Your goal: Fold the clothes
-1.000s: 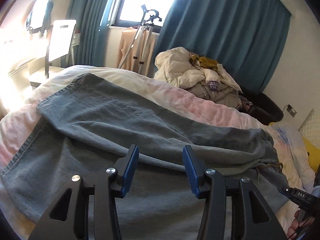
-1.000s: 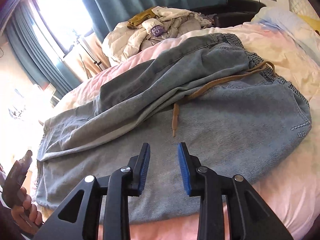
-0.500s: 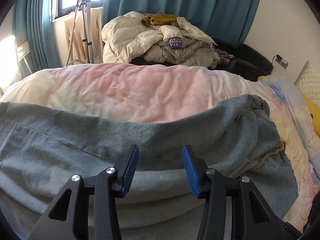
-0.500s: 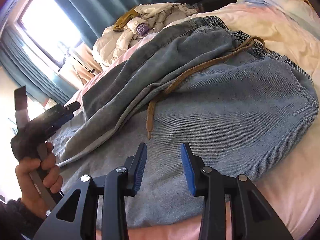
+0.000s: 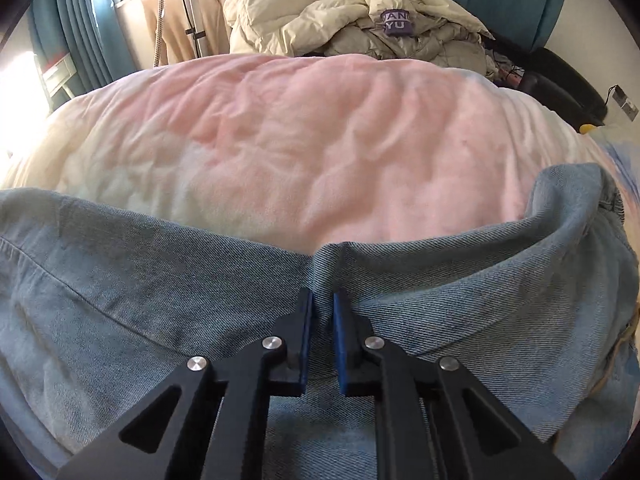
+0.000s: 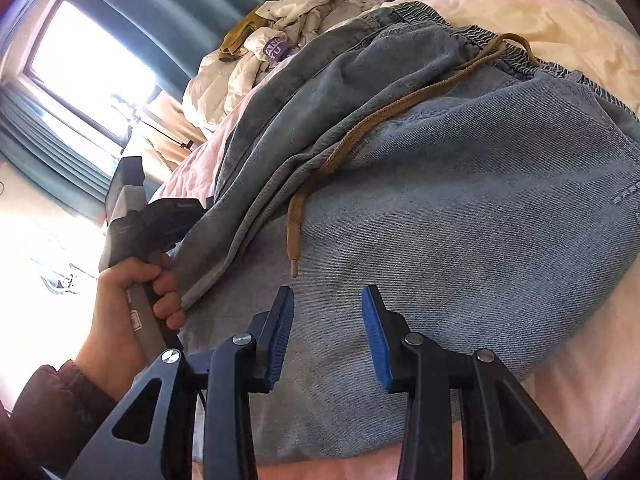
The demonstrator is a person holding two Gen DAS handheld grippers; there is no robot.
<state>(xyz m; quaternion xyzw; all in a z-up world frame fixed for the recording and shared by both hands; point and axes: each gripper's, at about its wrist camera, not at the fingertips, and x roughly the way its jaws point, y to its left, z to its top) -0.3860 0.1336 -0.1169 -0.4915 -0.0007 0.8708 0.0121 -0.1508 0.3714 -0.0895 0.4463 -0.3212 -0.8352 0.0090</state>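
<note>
Light blue denim trousers (image 6: pixel 460 216) with an elastic waistband and a brown drawstring (image 6: pixel 380 116) lie spread on the pink bed cover (image 5: pixel 300 132). My left gripper (image 5: pixel 323 304) is shut on the far edge of the upper trouser leg (image 5: pixel 160 292), which puckers between its blue pads. In the right wrist view the left tool (image 6: pixel 136 220) and the hand holding it show at the trousers' left side. My right gripper (image 6: pixel 327 304) is open and empty, held just above the seat of the trousers, near the drawstring's tip.
A heap of cream and grey bedding and clothes (image 5: pixel 352 12) lies beyond the bed's far edge. Teal curtains (image 6: pixel 160 12) and a bright window (image 6: pixel 84 64) stand behind. A black seat (image 5: pixel 560 72) is at the far right. A tripod (image 5: pixel 188 4) stands by the window.
My left gripper moved forward over the trousers to their far edge and closed on the denim. My right gripper moved closer to the trousers and opened a little wider.
</note>
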